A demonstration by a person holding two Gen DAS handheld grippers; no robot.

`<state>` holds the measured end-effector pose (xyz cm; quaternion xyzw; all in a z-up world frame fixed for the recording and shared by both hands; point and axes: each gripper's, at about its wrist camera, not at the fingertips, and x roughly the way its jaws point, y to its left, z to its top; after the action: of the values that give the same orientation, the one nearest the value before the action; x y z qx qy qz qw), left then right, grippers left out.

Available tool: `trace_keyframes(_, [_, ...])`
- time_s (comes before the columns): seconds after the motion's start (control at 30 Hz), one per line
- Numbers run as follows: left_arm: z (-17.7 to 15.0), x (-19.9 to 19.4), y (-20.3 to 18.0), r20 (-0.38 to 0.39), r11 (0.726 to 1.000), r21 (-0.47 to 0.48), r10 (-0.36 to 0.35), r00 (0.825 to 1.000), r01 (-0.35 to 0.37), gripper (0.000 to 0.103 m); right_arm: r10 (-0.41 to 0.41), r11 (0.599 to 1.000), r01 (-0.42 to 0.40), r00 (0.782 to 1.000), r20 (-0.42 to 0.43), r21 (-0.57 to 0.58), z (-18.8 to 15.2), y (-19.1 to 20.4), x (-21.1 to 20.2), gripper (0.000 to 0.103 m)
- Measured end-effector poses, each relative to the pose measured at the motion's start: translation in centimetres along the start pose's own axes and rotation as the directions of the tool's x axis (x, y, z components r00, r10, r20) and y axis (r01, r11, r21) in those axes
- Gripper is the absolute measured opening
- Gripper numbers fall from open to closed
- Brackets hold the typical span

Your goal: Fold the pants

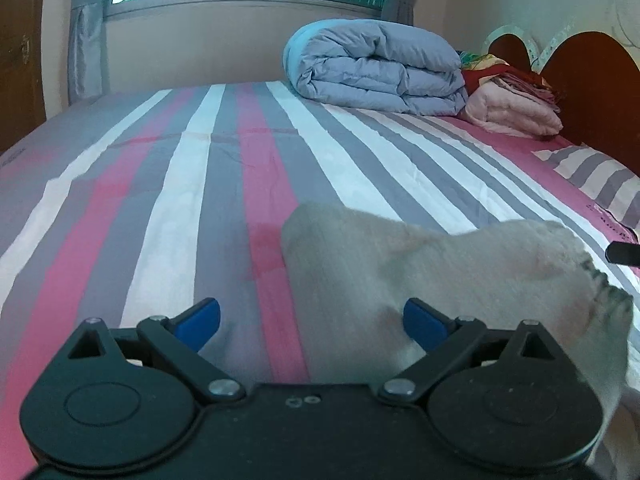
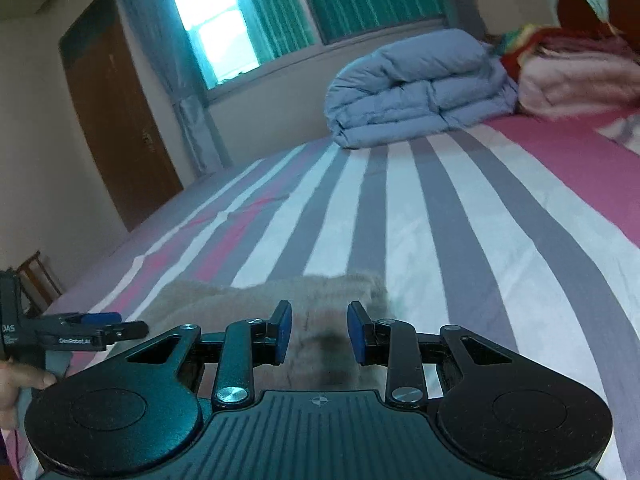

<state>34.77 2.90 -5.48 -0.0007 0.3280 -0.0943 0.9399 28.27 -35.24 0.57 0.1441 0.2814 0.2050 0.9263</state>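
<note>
Beige pants (image 1: pixel 440 280) lie on the striped bed (image 1: pixel 200 184). Left gripper (image 1: pixel 312 320) has wide jaws beside the cloth; right gripper (image 2: pixel 319 332) has narrower jaws straddling it, unpinched, apparently poised to lift an edge.

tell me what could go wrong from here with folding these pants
The left gripper stands wide open with only one pad against the beige pants, so that side may not be caught at all. The right gripper has fabric between its pads with gaps showing on both sides, so a lift might leave it behind. With uneven grips, the fold could come out skewed on the striped bedsheet.
</note>
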Motion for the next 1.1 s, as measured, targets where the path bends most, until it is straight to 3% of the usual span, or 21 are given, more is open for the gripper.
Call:
trace_keyframes(0.23, [-2.6, -1.8, -0.1, -0.019, 0.999, -0.044, -0.001, 1.0, 0.0, 0.093, 0.007, 0.999, -0.006, 1.0, -0.027, 0.035, -1.8, 0.8, -3.7, 0.031])
trace_keyframes(0.37, [-3.8, -3.1, 0.9, -0.004, 0.989, -0.14, -0.046, 0.999, 0.045, 0.093, -0.015, 0.997, 0.017, 0.999, -0.033, 0.081, -2.6, 0.6, -4.7, 0.034])
trace_keyframes(0.43, [-4.4, -3.2, 1.6, -0.016, 0.977, -0.198, -0.089, 0.996, 0.084, 0.09, -0.026, 0.99, 0.029, 0.999, -0.025, 0.135, -3.0, -0.1, -5.3, 0.062])
trace_keyframes(0.47, [-4.8, -3.3, 1.9, -0.017, 0.971, -0.221, -0.099, 0.995, 0.093, 0.089, -0.024, 0.987, 0.028, 0.999, -0.023, 0.157, -3.0, -0.5, -5.6, 0.068])
trace_keyframes(0.63, [-5.7, -3.6, 2.9, 0.0, 0.943, -0.302, -0.145, 0.989, 0.138, 0.086, 0.059, 0.953, -0.039, 0.997, -0.055, 0.302, -4.0, -2.6, -6.6, 0.068])
trace_keyframes(0.83, [-5.3, -1.8, 3.7, -0.032, 0.907, -0.345, -0.269, 0.963, 0.242, 0.087, 0.155, 0.834, -0.087, 0.985, -0.08, 0.546, -5.8, -6.2, -5.6, 0.068])
trace_keyframes(0.97, [-4.5, -0.4, 4.0, -0.085, 0.902, -0.331, -0.321, 0.943, 0.277, 0.092, 0.177, 0.827, -0.102, 0.981, -0.084, 0.553, -5.6, -6.6, -4.8, 0.068])
trace_keyframes(1.1, [-4.8, 0.4, 4.4, -0.083, 0.884, -0.354, -0.357, 0.931, 0.307, 0.093, 0.2, 0.828, -0.12, 0.976, -0.089, 0.548, -5.5, -6.7, -4.4, 0.068])
